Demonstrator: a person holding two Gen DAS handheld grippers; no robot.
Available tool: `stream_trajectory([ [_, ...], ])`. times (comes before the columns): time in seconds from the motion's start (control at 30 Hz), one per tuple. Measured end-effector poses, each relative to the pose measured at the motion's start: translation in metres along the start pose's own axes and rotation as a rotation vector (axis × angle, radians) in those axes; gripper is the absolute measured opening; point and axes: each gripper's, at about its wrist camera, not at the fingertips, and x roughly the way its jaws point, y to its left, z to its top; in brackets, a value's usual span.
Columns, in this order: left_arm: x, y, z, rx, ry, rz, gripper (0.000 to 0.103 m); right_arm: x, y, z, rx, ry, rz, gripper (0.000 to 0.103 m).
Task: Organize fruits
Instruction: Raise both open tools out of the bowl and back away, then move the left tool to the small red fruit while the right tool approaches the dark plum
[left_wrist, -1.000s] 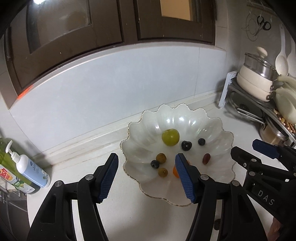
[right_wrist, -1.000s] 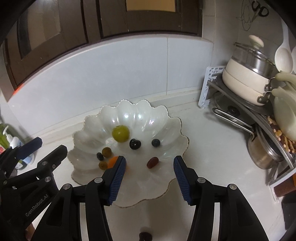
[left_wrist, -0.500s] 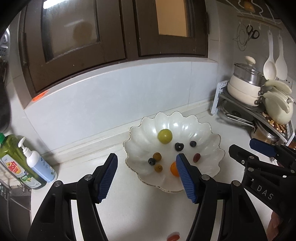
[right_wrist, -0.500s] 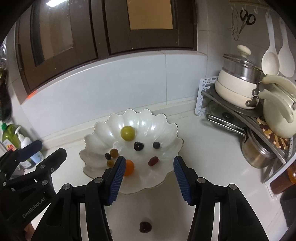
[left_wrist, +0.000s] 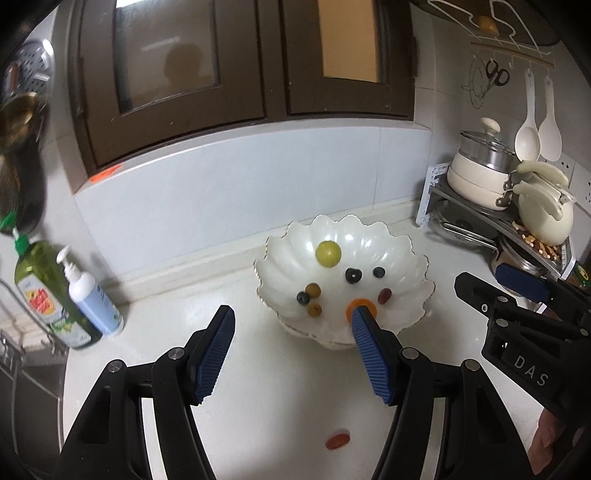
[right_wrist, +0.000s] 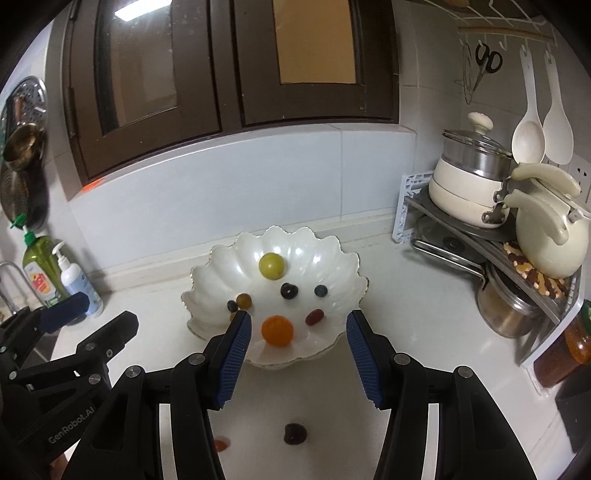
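Both grippers hover over counter (right_wrist: 424, 350), nothing held. Left gripper (left_wrist: 291, 354): jaws apart, mid-width, empty. Right gripper (right_wrist: 299, 356): jaws apart, a bit narrower, empty.

Loose fruit on counter, near side of bowl: dark wrinkled fruit (right_wrist: 294, 432) just below right gripper; red oblong fruit (left_wrist: 337, 440) low btwn left fingers. Both well apart from bowl.

Handling (est.): both small, light, soft-skinned, likely to roll or squash. Dark one looks dried, so prob. less slippery. Take across the short axis, pads either side at mid-body, light squeeze; counter is glossy so fruit may skid if nudged first.

Containers: white scalloped bowl (right_wrist: 207, 266) near backsplash, thin rim, looks fragile, so avoid knocking w/ fingers. Contents: green round fruit (right_wrist: 271, 265) at back, orange fruit (right_wrist: 277, 330) at front, dark cherry-like fruit (right_wrist: 288, 290), blueberries (right_wrist: 321, 291), red date-like fruit (right_wrist: 314, 316), brownish small fruits (right_wrist: 243, 300) on left. All lie separate, one layer.
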Motion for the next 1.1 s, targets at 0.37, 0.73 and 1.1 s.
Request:
stream_trajectory([
  [0.37,-0.012,0.003,-0.033,-0.073,0.037,0.009,0.065,-0.010,0.003,-0.029,-0.037,0.019,0.024,0.055],
  [0.73,0.001,-0.002,-0.061,-0.125,0.096,0.016,0.065,0.001,0.004,-0.053,-0.048,0.056,0.032,0.055],
  [1.1,0.024,-0.010,-0.088,-0.147,0.156,0.013,0.065,0.026,-0.002,-0.074,-0.050,0.119,0.036,0.055],
])
